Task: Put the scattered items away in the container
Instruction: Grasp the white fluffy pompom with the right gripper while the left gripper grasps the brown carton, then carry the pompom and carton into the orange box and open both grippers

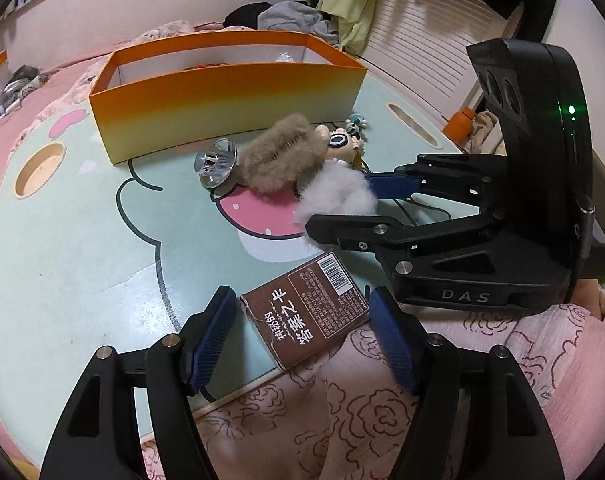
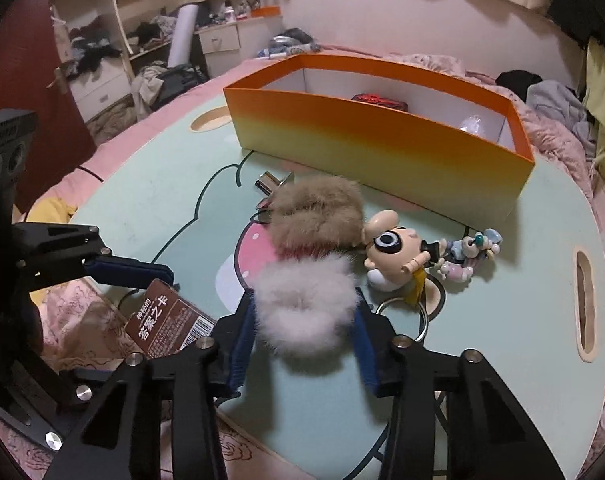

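A brown card box (image 1: pixel 306 312) sits between the blue pads of my left gripper (image 1: pixel 302 320), which is shut on it at the table's near edge. In the right wrist view the card box (image 2: pixel 166 320) tilts up under one left finger (image 2: pixel 130 270). My right gripper (image 2: pixel 306 328) is shut on a white fur ball (image 2: pixel 306 304), whose fluff fills the gap between both pads. From the left wrist view, the right gripper (image 1: pixel 340 204) pinches it from the right. Behind lie a brown fur ball (image 2: pixel 318 216), a doll keychain (image 2: pixel 394 252) and a shiny metal piece (image 2: pixel 272 184). The orange container (image 2: pixel 382 148) stands open beyond them.
The items lie on a mint table (image 1: pixel 82 240) with a cartoon print and slot handles (image 2: pixel 584 304). Inside the container are a dark red item (image 2: pixel 376 100) and a clear one (image 2: pixel 472 124). Pink floral fabric (image 1: pixel 342 400) lies below the near edge. Clothes are piled behind.
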Demonstrator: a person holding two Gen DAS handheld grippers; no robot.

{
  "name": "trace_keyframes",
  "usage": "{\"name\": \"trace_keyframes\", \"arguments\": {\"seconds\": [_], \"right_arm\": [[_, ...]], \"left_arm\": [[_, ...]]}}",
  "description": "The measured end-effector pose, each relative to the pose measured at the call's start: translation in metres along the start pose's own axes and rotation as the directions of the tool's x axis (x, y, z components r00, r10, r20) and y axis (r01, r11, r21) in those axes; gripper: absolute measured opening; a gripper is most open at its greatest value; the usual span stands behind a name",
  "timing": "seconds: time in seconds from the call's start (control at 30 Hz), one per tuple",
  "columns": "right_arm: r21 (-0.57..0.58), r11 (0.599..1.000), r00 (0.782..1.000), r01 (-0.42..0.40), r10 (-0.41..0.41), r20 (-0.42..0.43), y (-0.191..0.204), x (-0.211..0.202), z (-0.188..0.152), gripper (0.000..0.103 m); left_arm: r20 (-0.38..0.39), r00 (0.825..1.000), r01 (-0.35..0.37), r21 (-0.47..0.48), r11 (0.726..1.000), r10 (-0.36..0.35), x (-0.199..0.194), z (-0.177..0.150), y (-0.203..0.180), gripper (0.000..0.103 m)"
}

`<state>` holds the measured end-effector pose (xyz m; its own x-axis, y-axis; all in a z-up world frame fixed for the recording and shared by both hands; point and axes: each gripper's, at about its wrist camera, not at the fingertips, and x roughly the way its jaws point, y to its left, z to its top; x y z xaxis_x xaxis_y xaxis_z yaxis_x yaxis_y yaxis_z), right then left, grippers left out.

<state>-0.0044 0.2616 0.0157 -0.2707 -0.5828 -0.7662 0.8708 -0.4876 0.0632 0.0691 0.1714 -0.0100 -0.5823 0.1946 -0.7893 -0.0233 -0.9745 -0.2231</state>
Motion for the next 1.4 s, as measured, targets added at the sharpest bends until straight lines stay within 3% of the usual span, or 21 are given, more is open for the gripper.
{"name": "trace_keyframes", "arguments": {"seconds": [0.17,0.27,0.4,0.47,0.53,0.77,1.0,1.2,1.4], "right_arm": [[0.060,0.998,0.996,-0.020,0.014,0.092,-0.010,-0.016,-0.007,0.041],[0.089,0.996,0.991,-0.025,0.013,0.134,-0.016,-0.026,-0.011,0.041],[0.115,0.993,0.988,-0.024,0.006,0.157,-0.020,-0.030,-0.014,0.041],[0.122,0.992,0.986,-0.025,0.004,0.167,-0.021,-0.033,-0.015,0.041],[0.129,0.991,0.985,-0.024,0.002,0.170,-0.022,-0.034,-0.015,0.041],[0.158,0.987,0.985,-0.037,0.009,0.173,-0.027,-0.035,-0.015,0.041],[0.198,0.980,0.976,-0.026,-0.018,0.218,-0.034,-0.046,-0.019,0.041],[0.188,0.982,0.975,0.008,-0.049,0.218,-0.030,-0.049,-0.016,0.041],[0.176,0.984,0.971,0.038,-0.078,0.227,-0.032,-0.053,-0.008,0.041]], "left_arm": [[-0.001,1.000,0.029,0.007,1.000,-0.029,0.002,-0.001,0.000,0.069],[0.005,0.999,0.045,0.013,0.999,-0.045,0.001,-0.001,-0.001,0.064],[0.072,0.994,0.085,0.045,0.995,-0.088,-0.015,-0.002,-0.005,0.037],[0.063,0.991,0.111,0.070,0.991,-0.116,-0.016,0.000,-0.008,0.035],[0.037,0.989,0.143,0.054,0.988,-0.145,-0.010,0.001,-0.006,0.026],[0.050,0.972,0.226,0.046,0.973,-0.229,-0.010,0.001,-0.006,0.022],[0.167,0.970,0.178,0.017,0.984,-0.179,-0.031,0.011,0.003,0.021],[0.259,0.965,-0.039,0.008,0.999,0.035,-0.037,0.028,0.001,0.021],[0.286,0.958,-0.028,-0.026,0.999,0.034,-0.030,0.049,0.009,0.021]]}}
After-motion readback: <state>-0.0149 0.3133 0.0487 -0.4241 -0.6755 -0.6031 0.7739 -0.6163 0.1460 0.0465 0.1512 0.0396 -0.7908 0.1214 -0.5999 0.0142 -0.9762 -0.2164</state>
